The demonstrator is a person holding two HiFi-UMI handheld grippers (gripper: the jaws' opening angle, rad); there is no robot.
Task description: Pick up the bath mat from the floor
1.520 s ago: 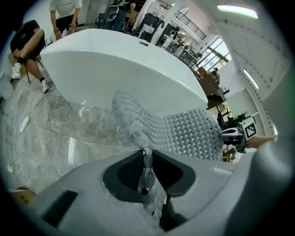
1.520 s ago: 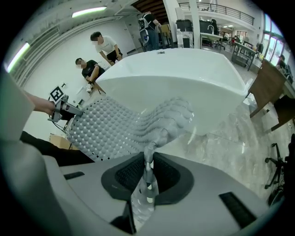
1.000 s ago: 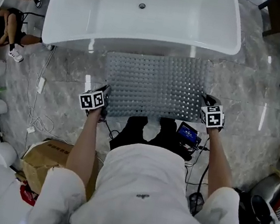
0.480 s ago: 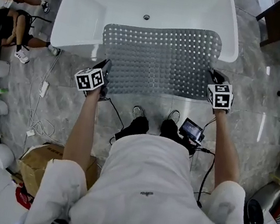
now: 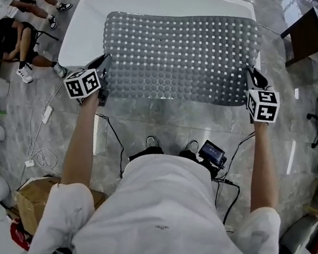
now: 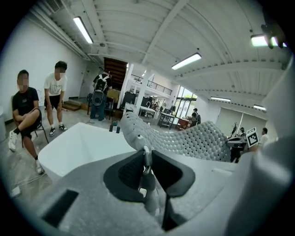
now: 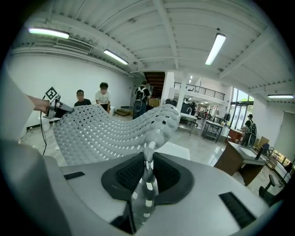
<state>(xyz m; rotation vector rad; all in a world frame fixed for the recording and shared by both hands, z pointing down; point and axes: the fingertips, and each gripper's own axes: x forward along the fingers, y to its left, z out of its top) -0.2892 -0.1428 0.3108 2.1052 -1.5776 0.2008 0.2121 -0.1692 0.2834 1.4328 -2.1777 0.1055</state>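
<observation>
The grey perforated bath mat [image 5: 180,54] hangs stretched flat in the air, above the white bathtub [image 5: 80,38]. My left gripper [image 5: 101,83] is shut on its near-left corner, and my right gripper [image 5: 249,79] is shut on its near-right corner. In the left gripper view the mat [image 6: 184,140] runs off to the right from the pinched edge between the dark pads [image 6: 129,173]. In the right gripper view the mat [image 7: 106,133] sags to the left from the clamped corner [image 7: 148,154].
Marble floor [image 5: 165,124] lies between me and the tub. A small device with cables [image 5: 212,153] sits by my feet. Two people [image 5: 15,15] sit at the far left. A cardboard box [image 5: 32,201] is at lower left; a dark table [image 5: 310,34] and chairs stand at right.
Both grippers have risen and moved forward with the mat, lifting it off the floor to above the bathtub. The grip on both corners is unchanged.
</observation>
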